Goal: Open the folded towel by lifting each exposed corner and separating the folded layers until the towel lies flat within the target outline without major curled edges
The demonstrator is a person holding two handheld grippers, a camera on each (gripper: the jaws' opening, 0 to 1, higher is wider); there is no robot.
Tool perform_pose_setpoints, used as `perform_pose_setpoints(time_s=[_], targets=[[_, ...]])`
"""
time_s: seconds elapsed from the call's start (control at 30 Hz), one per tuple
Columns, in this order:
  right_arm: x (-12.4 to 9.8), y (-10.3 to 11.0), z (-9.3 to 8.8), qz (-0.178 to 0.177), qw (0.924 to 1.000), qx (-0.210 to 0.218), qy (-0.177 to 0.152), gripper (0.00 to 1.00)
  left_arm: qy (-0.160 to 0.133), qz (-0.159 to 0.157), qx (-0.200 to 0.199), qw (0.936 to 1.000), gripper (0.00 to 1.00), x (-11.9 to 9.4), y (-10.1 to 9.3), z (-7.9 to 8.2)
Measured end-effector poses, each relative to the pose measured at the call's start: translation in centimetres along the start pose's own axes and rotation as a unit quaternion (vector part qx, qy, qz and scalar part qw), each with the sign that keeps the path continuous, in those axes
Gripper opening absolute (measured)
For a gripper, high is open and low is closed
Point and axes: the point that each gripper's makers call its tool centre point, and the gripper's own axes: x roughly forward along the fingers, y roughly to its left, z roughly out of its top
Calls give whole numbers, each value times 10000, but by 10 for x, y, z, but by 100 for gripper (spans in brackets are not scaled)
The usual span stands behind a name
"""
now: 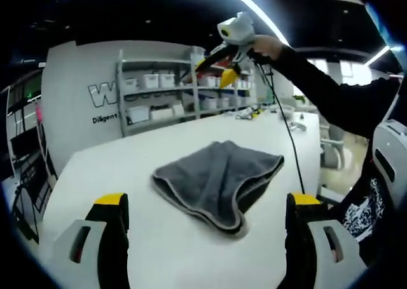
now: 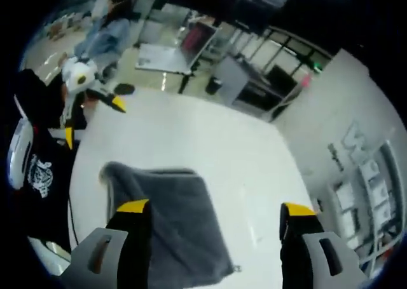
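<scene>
A folded grey towel [image 1: 219, 181] lies rumpled in the middle of the white table [image 1: 127, 168], its layered edges facing me. In the left gripper view my left gripper [image 1: 208, 203] stands open just short of the towel, jaws wide apart and holding nothing. My right gripper [image 1: 216, 71] is held high above the table's far side by a hand, apart from the towel. In the right gripper view the towel [image 2: 172, 219] lies below, between the wide-open jaws of my right gripper [image 2: 216, 209]. The left gripper [image 2: 93, 120] shows at the left, open, beyond the towel.
A black cable [image 1: 283, 120] hangs from the right gripper down across the table. Metal shelves with white bins [image 1: 172, 92] stand behind the table. A person [image 2: 105, 38] stands by desks [image 2: 165, 57] beyond the table's edge. The person's dark sleeve [image 1: 337, 92] crosses the right.
</scene>
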Motion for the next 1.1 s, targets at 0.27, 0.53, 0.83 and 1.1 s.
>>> perform_pose_setpoints(time_s=[0.27, 0.53, 0.83, 1.1], targets=[[20, -4, 3, 421, 9974, -501, 286, 83, -87, 67, -244, 9996, 100, -7, 9, -4], [32, -16, -2, 569, 9948, -510, 668, 81, -29, 112, -201, 9997, 97, -2, 10, -15], [54, -12, 3, 698, 9927, -530, 834, 80, 40, -334, -78, 9994, 79, 15, -14, -20], [79, 6, 6, 937, 9891, -692, 900, 76, 164, -921, -229, 9953, 58, 30, -46, -30]])
